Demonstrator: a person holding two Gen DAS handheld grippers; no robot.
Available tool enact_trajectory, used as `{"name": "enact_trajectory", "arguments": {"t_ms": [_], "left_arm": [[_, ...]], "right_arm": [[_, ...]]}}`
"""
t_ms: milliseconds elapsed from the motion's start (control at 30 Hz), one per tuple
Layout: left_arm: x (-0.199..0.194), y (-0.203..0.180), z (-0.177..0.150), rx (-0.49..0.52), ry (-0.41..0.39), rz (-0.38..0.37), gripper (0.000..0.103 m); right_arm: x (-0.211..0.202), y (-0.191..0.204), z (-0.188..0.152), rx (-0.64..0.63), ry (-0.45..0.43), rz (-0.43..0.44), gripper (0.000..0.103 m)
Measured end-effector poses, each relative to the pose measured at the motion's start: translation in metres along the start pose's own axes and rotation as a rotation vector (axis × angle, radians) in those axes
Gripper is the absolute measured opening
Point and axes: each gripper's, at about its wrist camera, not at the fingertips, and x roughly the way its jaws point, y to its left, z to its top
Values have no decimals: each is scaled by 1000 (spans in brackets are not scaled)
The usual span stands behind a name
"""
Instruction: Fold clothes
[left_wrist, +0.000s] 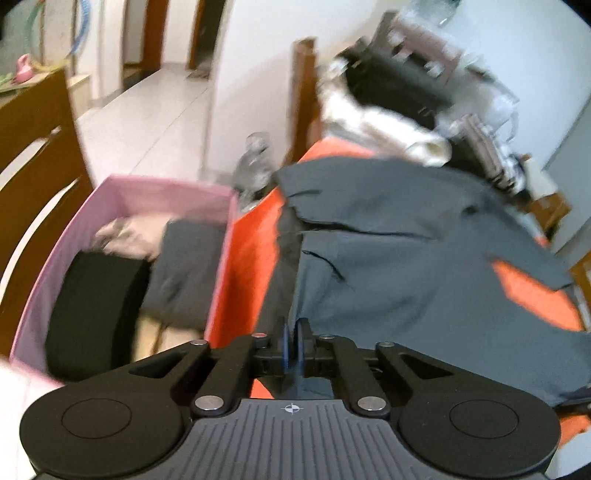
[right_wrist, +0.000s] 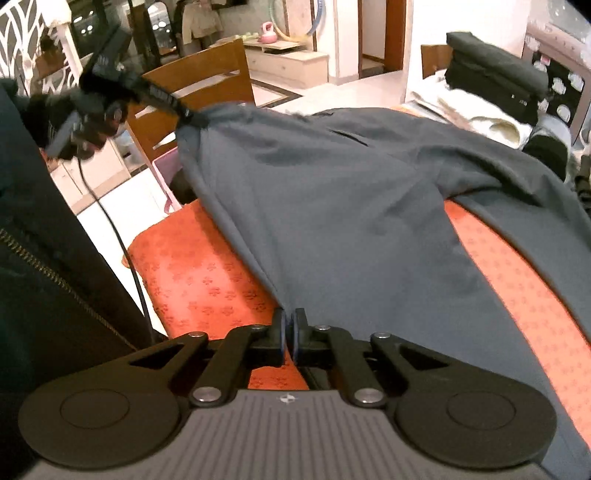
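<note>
Dark grey cloth, a plain garment, lies spread over the orange cover of the desk, smooth with a few soft folds. Its long side runs from the near edge away toward the folded pile at the back. The left tongs and the right tongs are both closed, each pinching the near hem and lifting it.

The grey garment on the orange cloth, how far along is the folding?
Done: folded clothes sit in the pink box, and a folded stack lies at the table's far end. In hand: the left gripper and right gripper each pinch an edge of the grey garment, lifting it off the orange cloth. Left: it is still spread out with no clean fold yet.
</note>
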Motion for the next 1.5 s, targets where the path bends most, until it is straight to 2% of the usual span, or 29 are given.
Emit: {"name": "enact_trajectory", "arguments": {"t_ms": [67,133,200,333,500,633,800,900,1167,1367,1500], "left_arm": [[7,4,-9,-46,16,29,17],[6,4,-12,-82,2,33,28],[3,-2,-9,-74,-29,46,37],[3,-25,1,-42,-62,38,49],[14,-67,13,13,-84,13,55],[22,-103,17,23,-99,7,57],[31,-151,16,-16,-110,44,57],[36,-180,15,-37,-113,73,58],[73,-266,28,5,-114,155,59],[118,-306,44,40,-86,219,59],[147,-321,51,66,-54,254,63]], "right_arm": [[0,-6,-1,32,-5,-13,15],[-9,-11,-3,61,-21,-41,26],[-21,-20,-7,104,-43,-71,32],[-48,-51,-19,214,-72,-175,33],[-84,-101,-46,347,-95,-304,33],[-109,-151,-72,415,-107,-391,33],[-141,-218,-108,471,-121,-463,33],[-154,-257,-127,482,-119,-471,33],[-170,-351,-168,489,-90,-458,33],[-173,-411,-190,549,-83,-468,34],[-170,-443,-200,589,-83,-481,37]]}}
